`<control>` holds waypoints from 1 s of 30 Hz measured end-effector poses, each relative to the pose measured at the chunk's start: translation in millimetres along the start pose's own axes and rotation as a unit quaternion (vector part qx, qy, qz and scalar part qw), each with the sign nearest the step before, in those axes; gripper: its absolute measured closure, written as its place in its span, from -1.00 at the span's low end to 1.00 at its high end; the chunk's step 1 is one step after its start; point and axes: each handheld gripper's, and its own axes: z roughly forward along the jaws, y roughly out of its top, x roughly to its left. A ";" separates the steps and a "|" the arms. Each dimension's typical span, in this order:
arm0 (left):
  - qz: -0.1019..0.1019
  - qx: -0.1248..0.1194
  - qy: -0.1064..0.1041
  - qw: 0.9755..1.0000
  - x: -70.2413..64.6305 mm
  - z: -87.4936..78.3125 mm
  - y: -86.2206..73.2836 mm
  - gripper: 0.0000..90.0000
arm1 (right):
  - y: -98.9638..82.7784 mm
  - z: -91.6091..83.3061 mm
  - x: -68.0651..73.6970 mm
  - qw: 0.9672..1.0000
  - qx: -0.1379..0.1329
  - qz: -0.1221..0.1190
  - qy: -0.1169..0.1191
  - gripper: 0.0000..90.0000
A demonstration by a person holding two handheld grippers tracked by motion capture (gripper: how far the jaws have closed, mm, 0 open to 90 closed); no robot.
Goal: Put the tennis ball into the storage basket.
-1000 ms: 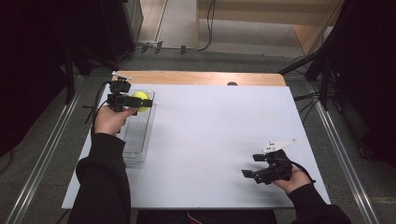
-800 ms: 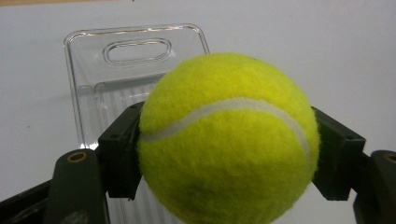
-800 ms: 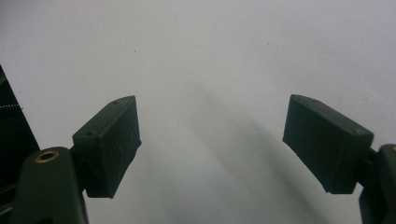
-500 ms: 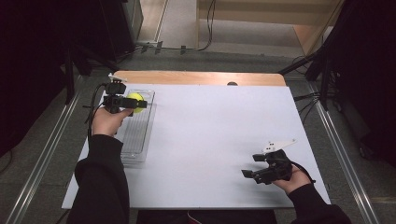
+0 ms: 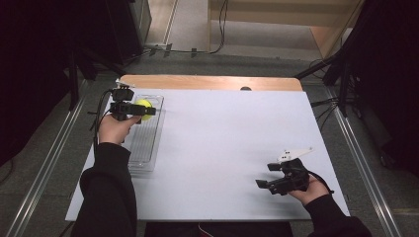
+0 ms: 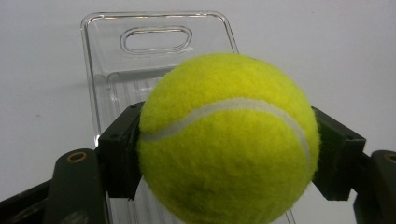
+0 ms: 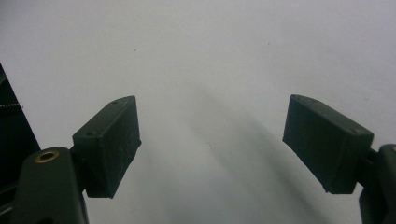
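White bench (image 5: pixel 222 148) on a grey floor (image 5: pixel 59 163)

A bare wooden strip (image 5: pixel 207 82) runs along the bench's far edge, with a small dark knob (image 5: pixel 245 89) on it. Metal rails (image 5: pixel 44 168) flank both sides, cables (image 5: pixel 326 106) trail off at the right, and dark curtains (image 5: pixel 34 59) hang beyond.

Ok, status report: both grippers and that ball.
Left gripper shut on yellow felt tennis ball, above clear plastic tray. Right gripper open over white table. Nothing obstructing.
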 end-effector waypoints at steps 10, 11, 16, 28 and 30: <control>-0.011 0.007 0.004 1.000 6.3 9.1 -4.3 -0.42 | 0.0 0.1 0.2 1.000 0.000 0.000 0.000 -0.63; -0.011 0.007 0.002 1.000 6.7 9.7 -4.6 -0.42 | 0.0 0.0 0.1 1.000 0.000 0.000 0.000 -0.63; -0.013 0.010 0.009 1.000 6.7 15.1 -6.3 -0.42 | 0.0 0.2 0.2 1.000 0.000 -0.002 0.000 -0.63; -0.017 0.019 0.011 1.000 7.8 26.0 -10.1 -0.43 | 0.2 0.6 0.1 1.000 -0.001 -0.001 0.001 -0.62; -0.015 0.021 0.012 1.000 7.6 27.5 -10.4 -0.43 | 0.2 0.6 -0.1 1.000 0.000 -0.001 0.001 -0.63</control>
